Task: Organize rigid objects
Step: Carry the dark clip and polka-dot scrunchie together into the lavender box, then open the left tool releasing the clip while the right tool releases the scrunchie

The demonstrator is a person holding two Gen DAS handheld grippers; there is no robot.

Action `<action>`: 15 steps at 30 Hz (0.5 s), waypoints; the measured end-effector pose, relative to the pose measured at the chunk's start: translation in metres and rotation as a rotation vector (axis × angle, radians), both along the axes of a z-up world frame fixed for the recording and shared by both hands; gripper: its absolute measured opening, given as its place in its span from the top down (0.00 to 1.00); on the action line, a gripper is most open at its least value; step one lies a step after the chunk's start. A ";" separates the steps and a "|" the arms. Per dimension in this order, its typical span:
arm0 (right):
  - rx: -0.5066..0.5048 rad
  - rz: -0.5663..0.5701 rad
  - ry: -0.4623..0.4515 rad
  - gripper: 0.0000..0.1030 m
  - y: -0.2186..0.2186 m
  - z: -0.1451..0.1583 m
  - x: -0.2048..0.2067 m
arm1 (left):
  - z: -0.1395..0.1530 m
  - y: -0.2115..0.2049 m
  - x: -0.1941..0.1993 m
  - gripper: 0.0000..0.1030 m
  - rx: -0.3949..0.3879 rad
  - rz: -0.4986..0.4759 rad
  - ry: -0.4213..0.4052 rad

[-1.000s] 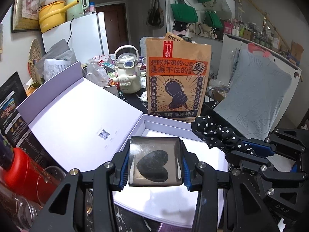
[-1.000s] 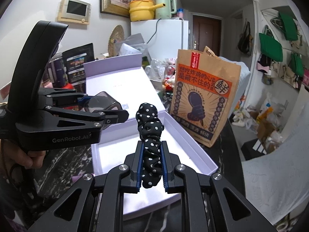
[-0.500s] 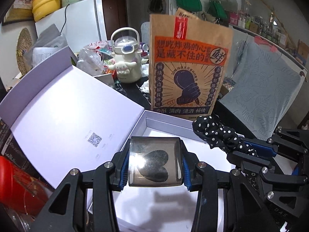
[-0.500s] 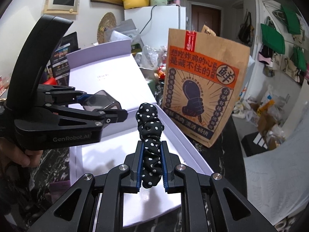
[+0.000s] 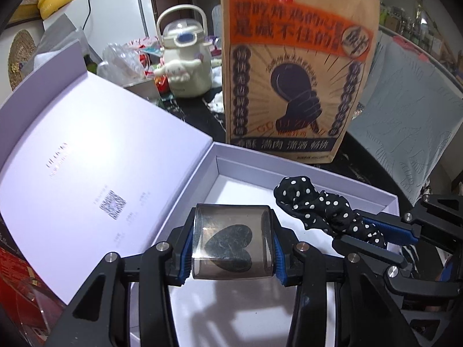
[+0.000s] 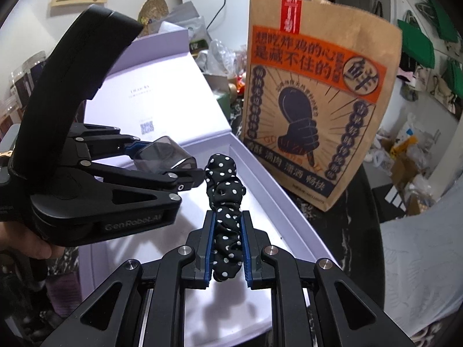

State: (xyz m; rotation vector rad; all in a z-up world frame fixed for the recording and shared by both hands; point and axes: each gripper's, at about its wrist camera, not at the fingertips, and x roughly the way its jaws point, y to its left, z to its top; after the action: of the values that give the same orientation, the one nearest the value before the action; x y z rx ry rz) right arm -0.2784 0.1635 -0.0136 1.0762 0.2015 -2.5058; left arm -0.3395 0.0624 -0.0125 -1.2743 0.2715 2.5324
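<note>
My left gripper (image 5: 231,244) is shut on a smoky clear block (image 5: 231,243) with a dark heart inside, held above the white floor of an open lilac box (image 5: 332,179). From the right wrist view the same block (image 6: 162,156) shows in the left gripper (image 6: 170,163), just left of a black polka-dot scrunchie (image 6: 225,202). My right gripper (image 6: 227,243) is shut on that scrunchie, also over the box (image 6: 277,202). The scrunchie (image 5: 318,208) reaches in from the right in the left wrist view.
The box lid (image 5: 86,156) stands open at the left. A brown printed paper bag (image 5: 295,72) stands upright just behind the box. A white kettle-shaped jug (image 5: 185,60) and clutter sit farther back. A red container (image 5: 14,269) is at the lower left. A hand (image 6: 26,245) holds the left gripper.
Both grippers have come down and forward over the box, so the box floor and paper bag look larger. Each keeps its grip on its object.
</note>
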 end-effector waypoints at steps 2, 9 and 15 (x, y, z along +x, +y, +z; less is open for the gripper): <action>0.010 -0.006 -0.015 0.84 -0.001 -0.005 -0.003 | -0.005 0.001 -0.003 0.58 -0.004 0.004 -0.016; 0.032 -0.023 -0.043 0.84 0.000 -0.013 -0.008 | -0.014 0.000 -0.009 0.58 -0.014 0.015 -0.034; 0.038 -0.040 -0.049 0.82 0.003 -0.015 -0.009 | -0.021 0.001 -0.013 0.58 -0.012 0.034 -0.077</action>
State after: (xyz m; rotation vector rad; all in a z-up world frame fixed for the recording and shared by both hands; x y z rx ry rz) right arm -0.2869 0.1662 -0.0287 1.1664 0.2172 -2.5168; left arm -0.3525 0.0635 -0.0339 -1.3885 0.2511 2.5071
